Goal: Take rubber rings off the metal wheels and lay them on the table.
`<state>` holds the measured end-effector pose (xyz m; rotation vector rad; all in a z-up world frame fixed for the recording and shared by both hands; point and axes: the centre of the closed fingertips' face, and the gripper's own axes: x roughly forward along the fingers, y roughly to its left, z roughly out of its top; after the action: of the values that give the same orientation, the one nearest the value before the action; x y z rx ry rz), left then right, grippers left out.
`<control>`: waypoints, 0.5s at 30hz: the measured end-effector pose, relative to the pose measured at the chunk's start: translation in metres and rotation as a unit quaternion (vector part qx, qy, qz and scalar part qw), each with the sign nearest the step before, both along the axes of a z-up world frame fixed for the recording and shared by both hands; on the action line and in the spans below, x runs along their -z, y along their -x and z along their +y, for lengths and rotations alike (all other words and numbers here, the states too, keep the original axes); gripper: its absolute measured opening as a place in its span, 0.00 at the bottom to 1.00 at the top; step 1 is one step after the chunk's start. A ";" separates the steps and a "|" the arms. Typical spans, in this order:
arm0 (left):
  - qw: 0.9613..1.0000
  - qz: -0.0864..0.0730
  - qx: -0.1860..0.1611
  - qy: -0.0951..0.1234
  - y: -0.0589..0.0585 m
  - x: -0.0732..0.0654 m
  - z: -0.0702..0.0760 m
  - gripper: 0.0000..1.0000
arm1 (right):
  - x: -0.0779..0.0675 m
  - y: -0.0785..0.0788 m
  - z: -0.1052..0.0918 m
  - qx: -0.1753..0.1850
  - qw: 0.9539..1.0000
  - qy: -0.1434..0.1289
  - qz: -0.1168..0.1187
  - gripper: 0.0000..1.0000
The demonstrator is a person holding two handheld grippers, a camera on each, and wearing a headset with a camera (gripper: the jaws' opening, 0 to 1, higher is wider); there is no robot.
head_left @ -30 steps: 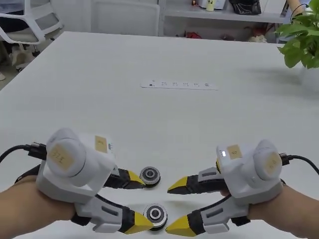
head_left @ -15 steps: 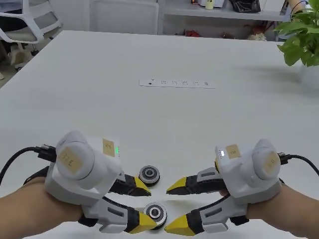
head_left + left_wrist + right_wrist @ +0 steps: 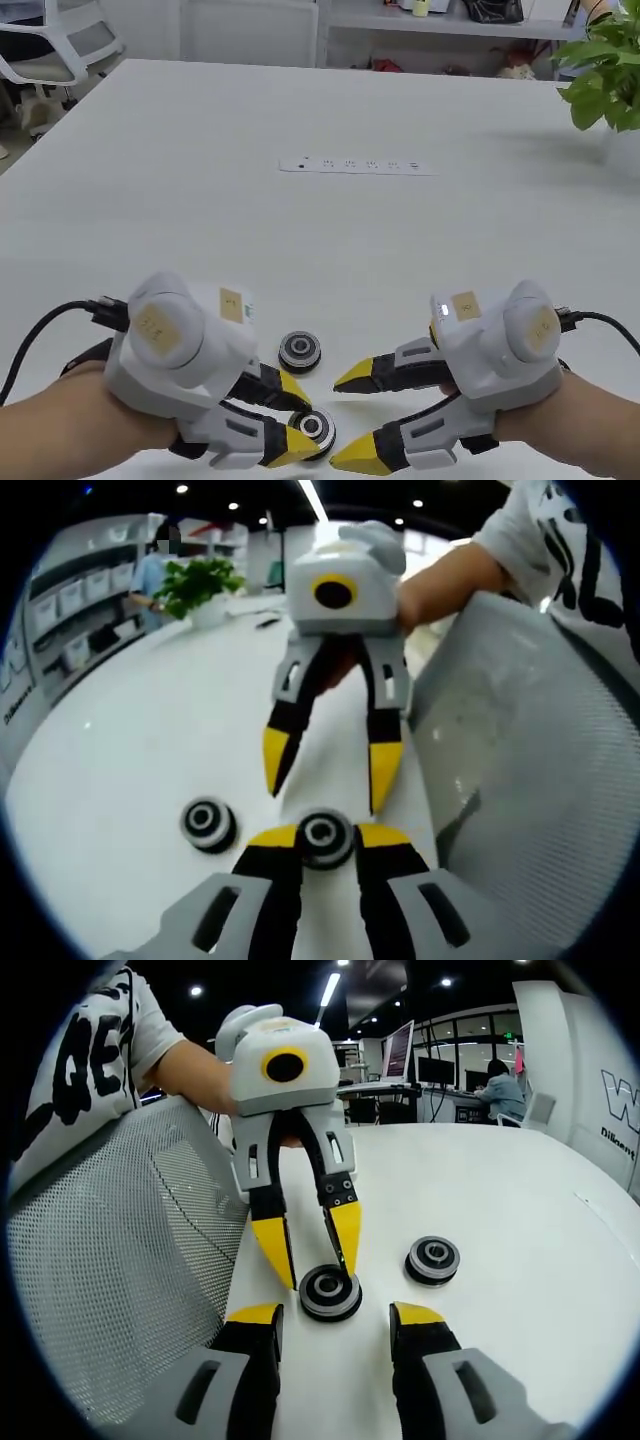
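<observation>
Two small metal wheels with black rubber rings lie near the front edge of the white table [image 3: 330, 240]. The near wheel [image 3: 318, 428] sits between the yellow tips of my left gripper [image 3: 293, 418], whose jaws have closed against its sides. In the left gripper view that near wheel [image 3: 323, 838] is pinched between the two tips. The far wheel [image 3: 300, 350] lies free just beyond it. My right gripper [image 3: 352, 418] faces the left one from the right, open and empty, its tips just short of the near wheel [image 3: 330, 1293].
A white power strip [image 3: 357, 167] lies mid-table. A green plant [image 3: 605, 75] stands at the far right corner, and an office chair [image 3: 60, 45] at the far left. A grey mesh chair back [image 3: 130, 1260] is close behind the table's front edge.
My left gripper has slid right toward the near wheel and its jaws have narrowed from wide open to closed on it. The right gripper and both wheels have stayed put.
</observation>
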<state>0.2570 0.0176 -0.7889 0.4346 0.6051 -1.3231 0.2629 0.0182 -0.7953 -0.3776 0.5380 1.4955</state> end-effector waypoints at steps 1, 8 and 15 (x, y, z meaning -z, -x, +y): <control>1.000 0.000 0.000 0.000 0.000 0.000 0.000 0.21 | 0.000 0.000 0.000 0.000 1.000 0.000 0.000 0.40; 1.000 -0.011 0.002 -0.011 0.000 0.005 0.000 0.19 | 0.000 0.000 0.000 0.001 1.000 0.000 -0.001 0.40; 1.000 -0.016 -0.002 -0.012 -0.002 0.004 0.000 0.18 | 0.000 0.000 0.001 0.001 1.000 0.001 -0.003 0.39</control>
<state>0.2594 0.0178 -0.7933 0.4728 0.5956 -1.3040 0.2625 0.0189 -0.7955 -0.3824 0.5343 1.4926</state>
